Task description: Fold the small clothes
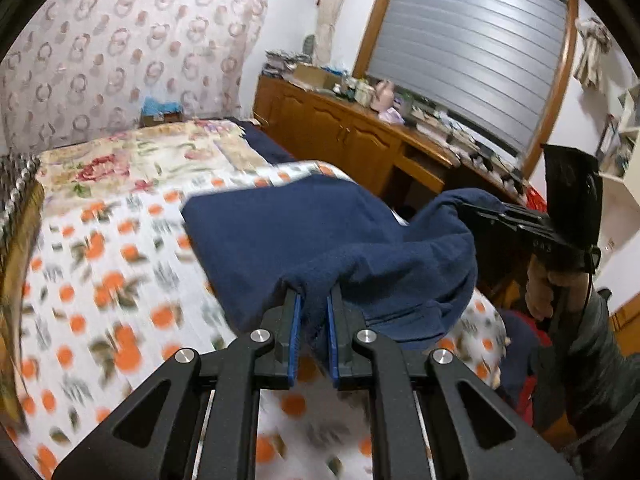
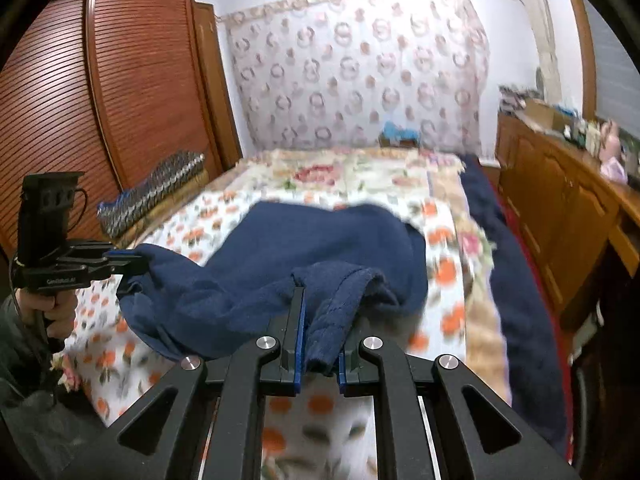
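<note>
A dark blue fleece garment (image 1: 304,232) hangs between my two grippers above the bed; its far part lies on the orange-flowered sheet (image 1: 100,280). My left gripper (image 1: 314,304) is shut on its near left edge. My right gripper (image 2: 320,308) is shut on a bunched hem of the same garment (image 2: 280,252). The right gripper shows at the right of the left wrist view (image 1: 464,206), and the left gripper at the left of the right wrist view (image 2: 136,264), both clamped on cloth.
The bed (image 2: 360,176) has a floral quilt at its far end and a dark blue blanket (image 2: 516,280) along its right side. A wooden cabinet (image 1: 344,136) with clutter stands on the right, a slatted wardrobe (image 2: 100,80) on the left.
</note>
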`<state>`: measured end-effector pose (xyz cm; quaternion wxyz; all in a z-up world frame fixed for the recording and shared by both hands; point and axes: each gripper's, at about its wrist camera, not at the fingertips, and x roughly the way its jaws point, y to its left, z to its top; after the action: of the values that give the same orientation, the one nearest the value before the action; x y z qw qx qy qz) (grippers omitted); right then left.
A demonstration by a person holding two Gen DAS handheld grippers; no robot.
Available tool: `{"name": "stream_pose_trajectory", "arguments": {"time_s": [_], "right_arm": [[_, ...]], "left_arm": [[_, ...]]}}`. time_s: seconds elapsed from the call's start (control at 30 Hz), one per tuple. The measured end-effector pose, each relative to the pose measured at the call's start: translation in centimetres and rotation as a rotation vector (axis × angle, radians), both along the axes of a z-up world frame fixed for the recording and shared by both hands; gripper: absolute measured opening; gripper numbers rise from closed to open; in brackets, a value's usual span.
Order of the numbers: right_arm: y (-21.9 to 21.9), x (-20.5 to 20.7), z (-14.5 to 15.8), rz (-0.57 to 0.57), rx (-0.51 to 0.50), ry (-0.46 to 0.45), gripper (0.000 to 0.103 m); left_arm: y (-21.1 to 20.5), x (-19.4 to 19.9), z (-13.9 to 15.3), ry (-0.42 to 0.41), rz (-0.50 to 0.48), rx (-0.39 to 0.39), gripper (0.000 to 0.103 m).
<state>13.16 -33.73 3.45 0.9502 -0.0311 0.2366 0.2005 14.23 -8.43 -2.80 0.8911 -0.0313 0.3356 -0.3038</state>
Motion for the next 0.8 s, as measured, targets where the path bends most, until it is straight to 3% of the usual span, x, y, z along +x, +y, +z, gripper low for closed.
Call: {"name": "stream_pose_trajectory", "arguments": {"time_s": [0.5,0.7,0.8], "right_arm": [[1.5,11.1,0.0,-0.016,0.011,0.038,0.012],[1.9,13.4,0.6,-0.023,0.003,0.070,0.012],[2.3,14.2,0.7,-0.030,-0.031,0.076,0.017]], "left_arm": [[0.9,10.4,-0.3,0.059,0.098,0.029,0.012],[0.7,13.5,-1.6,0.108,0.098,0.046,0.012],[0.5,14.5,-1.9,0.125,0.089,0.053,0.012]]}}
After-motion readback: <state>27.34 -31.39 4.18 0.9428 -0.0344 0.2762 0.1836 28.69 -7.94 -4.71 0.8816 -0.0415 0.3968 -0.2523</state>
